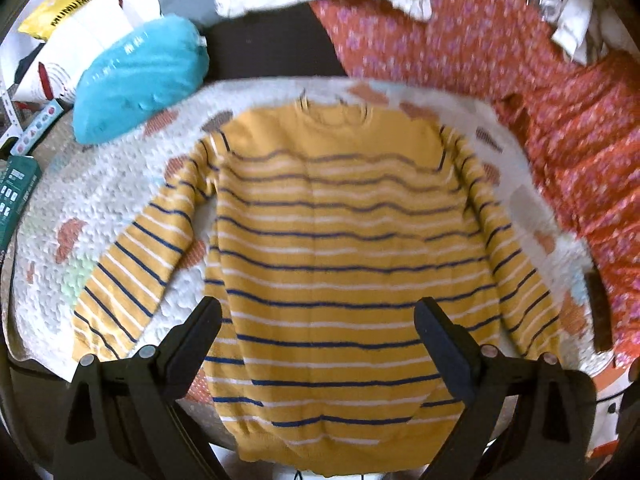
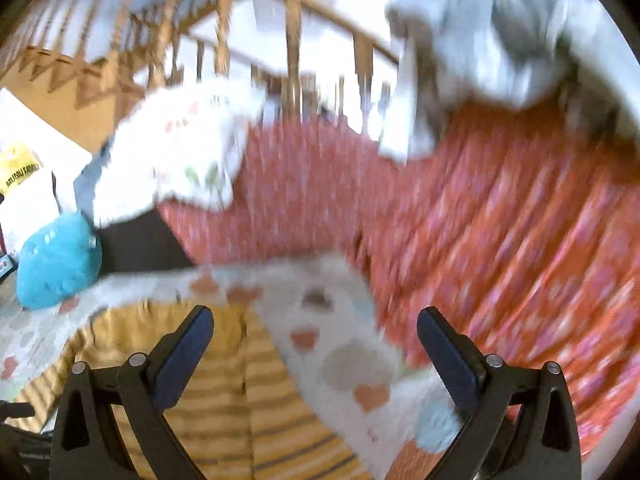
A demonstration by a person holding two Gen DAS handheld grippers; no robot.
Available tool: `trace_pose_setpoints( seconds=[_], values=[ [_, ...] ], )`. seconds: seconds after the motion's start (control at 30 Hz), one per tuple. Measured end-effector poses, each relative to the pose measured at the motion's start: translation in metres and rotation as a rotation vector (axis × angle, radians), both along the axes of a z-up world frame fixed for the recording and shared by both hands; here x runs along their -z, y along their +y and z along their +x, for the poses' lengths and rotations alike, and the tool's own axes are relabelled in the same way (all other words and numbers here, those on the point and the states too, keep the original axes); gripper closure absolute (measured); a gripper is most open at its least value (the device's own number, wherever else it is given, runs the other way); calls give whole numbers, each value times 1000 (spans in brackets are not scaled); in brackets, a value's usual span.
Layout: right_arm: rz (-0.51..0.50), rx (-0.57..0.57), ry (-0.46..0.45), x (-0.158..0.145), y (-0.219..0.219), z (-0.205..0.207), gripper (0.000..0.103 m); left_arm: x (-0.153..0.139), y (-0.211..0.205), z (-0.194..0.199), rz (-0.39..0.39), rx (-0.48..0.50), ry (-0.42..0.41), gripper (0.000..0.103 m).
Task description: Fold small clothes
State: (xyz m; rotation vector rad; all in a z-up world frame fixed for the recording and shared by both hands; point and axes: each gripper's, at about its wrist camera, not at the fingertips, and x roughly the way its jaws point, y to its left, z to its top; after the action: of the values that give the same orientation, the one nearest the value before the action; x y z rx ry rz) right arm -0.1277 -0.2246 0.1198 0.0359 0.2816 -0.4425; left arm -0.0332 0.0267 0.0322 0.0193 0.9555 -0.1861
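Observation:
A small mustard-yellow sweater (image 1: 340, 240) with navy and white stripes lies flat on a white quilted mat (image 1: 120, 200), neck away from me, both sleeves spread down its sides. My left gripper (image 1: 320, 320) is open and empty, above the sweater's lower body. My right gripper (image 2: 316, 328) is open and empty, above the mat just past the sweater's right shoulder and sleeve (image 2: 240, 400). The right wrist view is blurred.
A teal cushion (image 1: 136, 80) lies at the mat's far left. Red floral fabric (image 1: 560, 128) runs along the right. White printed clothes (image 2: 180, 152) lie behind. A wooden crib railing (image 2: 288, 24) stands at the back. Boxes and a bag (image 1: 60, 20) sit at the left.

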Motion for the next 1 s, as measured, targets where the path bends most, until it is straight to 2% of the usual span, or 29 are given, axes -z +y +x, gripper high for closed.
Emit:
trace_pose_setpoints(
  seconds=[0.07,0.17,0.23,0.3,0.37,0.4,0.53,0.63,0.8,0.9,1.0],
  values=[
    [-32,32,-8,-10,20,-2,0,-9,4,-5,-18,-6,-24,6],
    [43,-66,138,-2,32,18,0,-23,14,-12,-53,-13,-59,6],
    [30,-69,176,7,41,17,0,-31,21,-18,-60,-18,-88,6],
    [19,-74,147,9,48,11,0,-39,28,-23,-64,-25,-120,6],
    [32,-129,80,7,56,-2,0,-43,34,-26,-80,-32,-131,6],
    [43,-171,81,6,59,-3,0,-45,37,-27,-95,-39,-135,6],
    [89,-317,222,14,72,10,0,-48,49,-30,-129,-52,-137,6],
    [35,-269,223,13,85,2,0,-53,56,-37,-134,-66,-154,6],
    [-27,-111,267,-1,86,-4,0,-64,60,-51,-147,-70,-205,6],
    [-68,-8,229,-14,80,-15,0,-70,58,-58,-148,-70,-239,6],
    [-34,10,177,-28,72,-27,0,-77,56,-63,-147,-77,-267,5]
  ],
)
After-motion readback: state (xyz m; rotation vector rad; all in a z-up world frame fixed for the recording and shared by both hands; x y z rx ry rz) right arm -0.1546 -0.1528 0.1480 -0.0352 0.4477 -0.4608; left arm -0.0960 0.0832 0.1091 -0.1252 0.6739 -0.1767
